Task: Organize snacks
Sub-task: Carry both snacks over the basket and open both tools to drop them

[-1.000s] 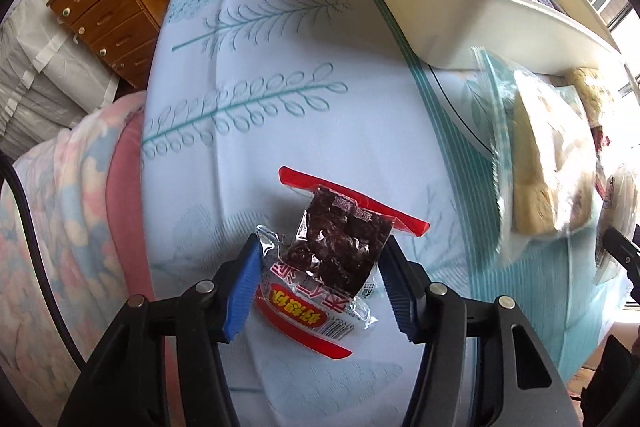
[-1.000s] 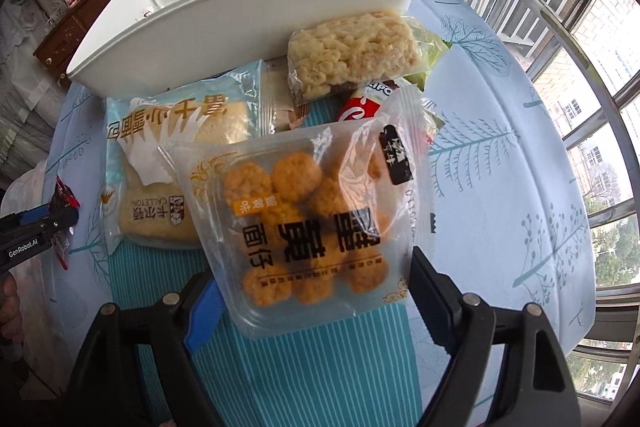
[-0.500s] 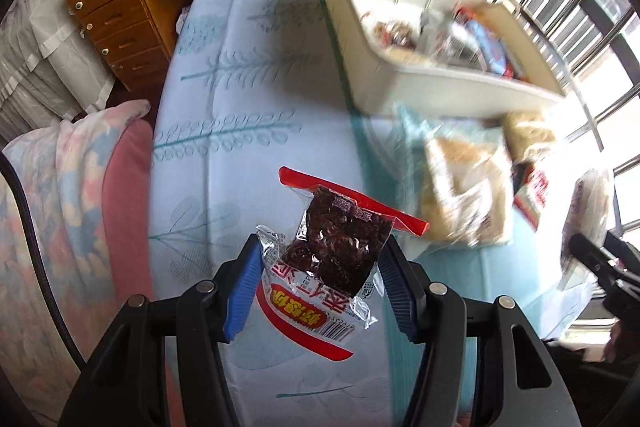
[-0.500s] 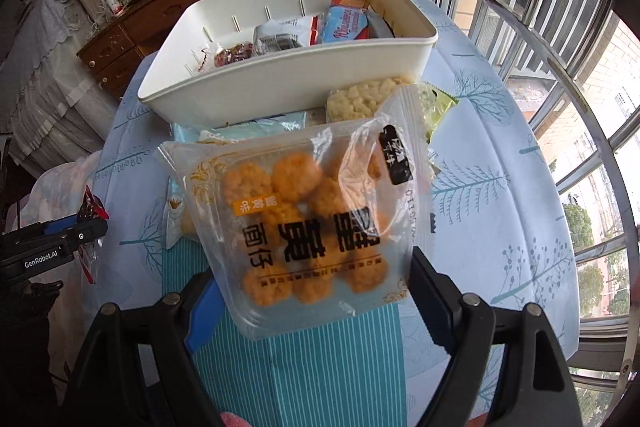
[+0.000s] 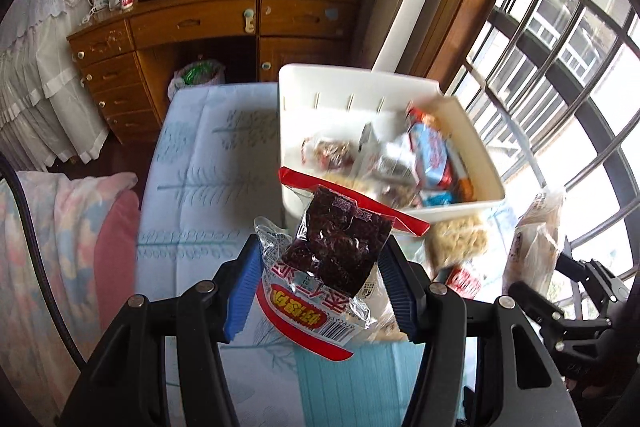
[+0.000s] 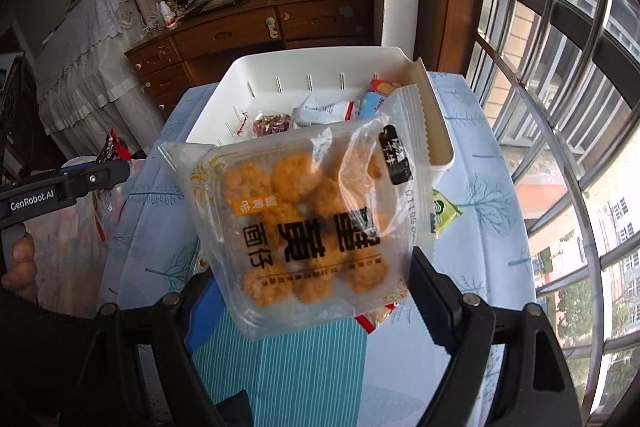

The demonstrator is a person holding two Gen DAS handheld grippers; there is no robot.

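While both grippers hang above the table, the left gripper (image 5: 316, 275) is clamped on a red-edged packet of dark dried fruit (image 5: 336, 251), blue pads pressed to both its sides, packet clear of the tablecloth (image 5: 200, 187). Right gripper (image 6: 312, 291) grasps a clear tray pack of round orange biscuits (image 6: 304, 223) by its lower edges, jaws spread wide around it, pack held off the table. White plastic bin (image 5: 340, 83) sits at the far end of the table toward the window side, holding several wrapped snacks: a blue-and-red packet (image 5: 432, 151), a clear one with reddish pieces (image 5: 332, 155). Just outside the bin's near wall, a puffed-rice bar (image 5: 456, 239) and a red-and-white wrapper (image 5: 464, 279) lie on the cloth; a green sachet (image 6: 444, 211) lies near the table's right edge. Teal striped cloth panel (image 6: 280, 363) covers the near edge. Person's hand (image 6: 18, 267) grips the left gripper's handle. Wooden dresser (image 5: 192, 39) stands beyond the table's far edge
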